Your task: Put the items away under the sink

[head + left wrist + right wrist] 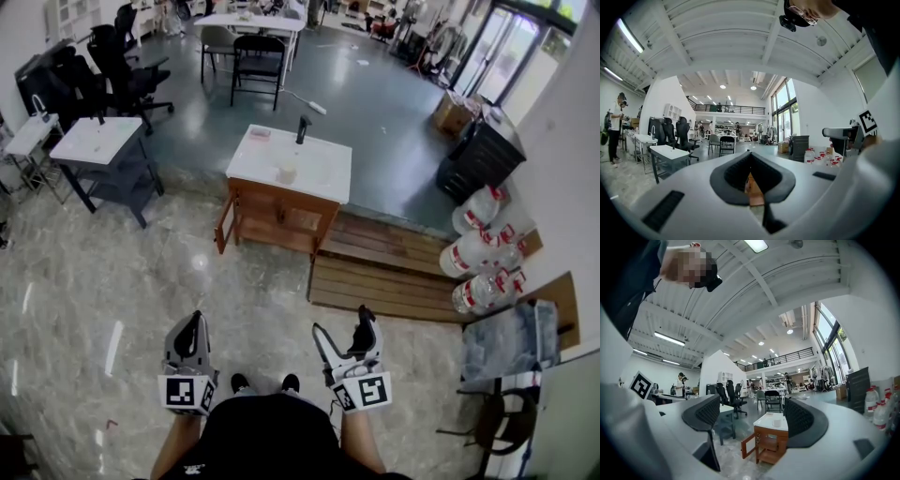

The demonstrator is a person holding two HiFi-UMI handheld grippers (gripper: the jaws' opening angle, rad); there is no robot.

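Two grippers low, sink cabinet well ahead

The left gripper has its jaws pressed together on nothing; the right gripper has them wide apart and empty. Both hang close to the person (shoes show between them). The wooden sink cabinet stands well apart, one door swung open. A cup and a pink item sit on its white top.

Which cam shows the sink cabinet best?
Head view: whole cabinet from above, unobstructed. Right gripper view: cabinet side-on, partly behind a jaw. Left gripper view: only a sliver of cabinet between its jaws.
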